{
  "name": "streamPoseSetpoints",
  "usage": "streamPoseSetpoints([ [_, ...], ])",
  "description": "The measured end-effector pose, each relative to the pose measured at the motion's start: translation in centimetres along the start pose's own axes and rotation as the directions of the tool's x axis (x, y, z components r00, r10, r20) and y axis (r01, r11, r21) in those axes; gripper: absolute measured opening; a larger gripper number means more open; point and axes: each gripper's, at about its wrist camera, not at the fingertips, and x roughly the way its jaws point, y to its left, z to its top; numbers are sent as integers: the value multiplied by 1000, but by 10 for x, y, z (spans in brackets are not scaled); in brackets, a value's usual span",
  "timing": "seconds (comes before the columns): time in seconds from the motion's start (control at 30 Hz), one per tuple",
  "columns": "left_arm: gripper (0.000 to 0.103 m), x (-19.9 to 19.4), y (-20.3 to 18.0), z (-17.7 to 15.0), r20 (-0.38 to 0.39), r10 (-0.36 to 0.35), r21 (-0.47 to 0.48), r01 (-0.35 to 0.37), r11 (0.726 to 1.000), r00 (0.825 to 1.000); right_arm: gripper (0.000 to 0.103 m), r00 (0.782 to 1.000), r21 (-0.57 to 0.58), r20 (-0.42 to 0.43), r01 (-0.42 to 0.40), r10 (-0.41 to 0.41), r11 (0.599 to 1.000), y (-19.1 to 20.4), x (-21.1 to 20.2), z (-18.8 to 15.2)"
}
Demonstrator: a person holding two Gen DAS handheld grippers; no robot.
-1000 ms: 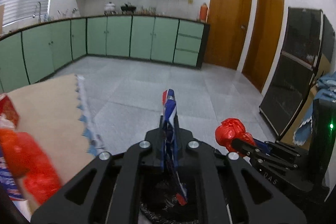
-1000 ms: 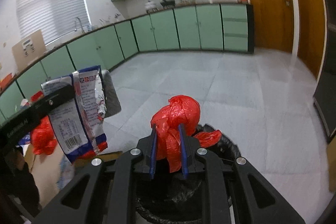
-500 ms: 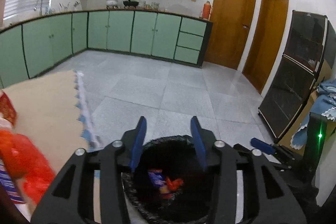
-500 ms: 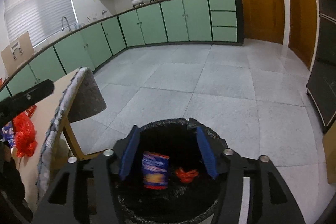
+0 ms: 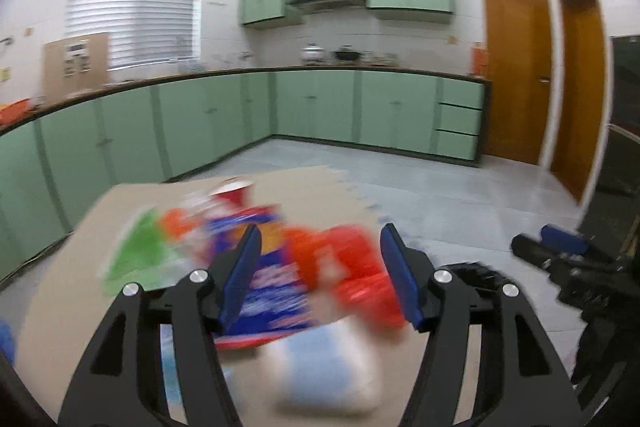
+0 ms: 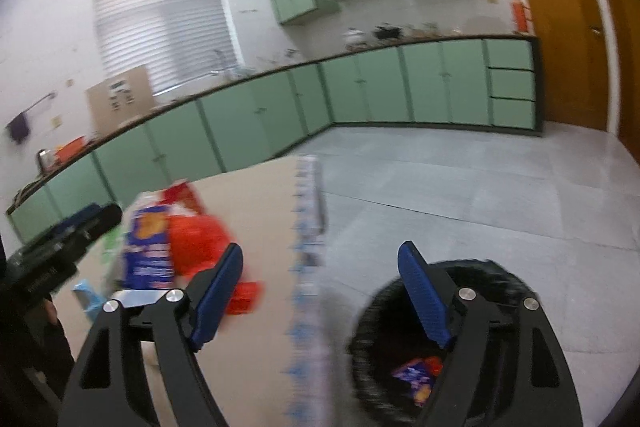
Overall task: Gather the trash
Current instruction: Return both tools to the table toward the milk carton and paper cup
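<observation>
My left gripper [image 5: 320,275] is open and empty above a blurred pile of trash on the tan table [image 5: 304,183]: a blue snack bag [image 5: 272,291], a red plastic bag [image 5: 356,279], a green wrapper [image 5: 140,255] and a pale blue packet [image 5: 328,363]. My right gripper [image 6: 320,303] is open and empty over the table's edge. The black-lined trash bin [image 6: 368,327] stands on the floor at the right, with a blue wrapper [image 6: 414,379] and a red bag [image 6: 434,365] inside. The left gripper shows in the right wrist view [image 6: 60,243].
The table's fringed cloth edge [image 6: 308,227] runs between pile and bin. Green cabinets [image 5: 312,107] line the far walls. Wooden doors [image 5: 516,71] stand at the right. The right gripper shows at the right of the left wrist view [image 5: 560,251].
Both grippers let go of their trash into the bin, opened, and swung left from the bin toward the pile on the table.
</observation>
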Motion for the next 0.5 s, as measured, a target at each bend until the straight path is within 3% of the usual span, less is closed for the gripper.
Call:
streamPoseSetpoints([
  [0.23,61,-34,65,-28,-31,167,-34,-168,985,985,79,983,-93,-104,-158,148,983,70,24,-23],
  [0.43,61,-42,94,-51,-70,210,-77,-215,974,975,79,971,-146,-165,-196,172,970,100,33,-47],
  [0.5,61,-42,102,-56,-78,213,-90,-219,972,974,86,970,-170,-178,-198,168,965,111,34,-54],
])
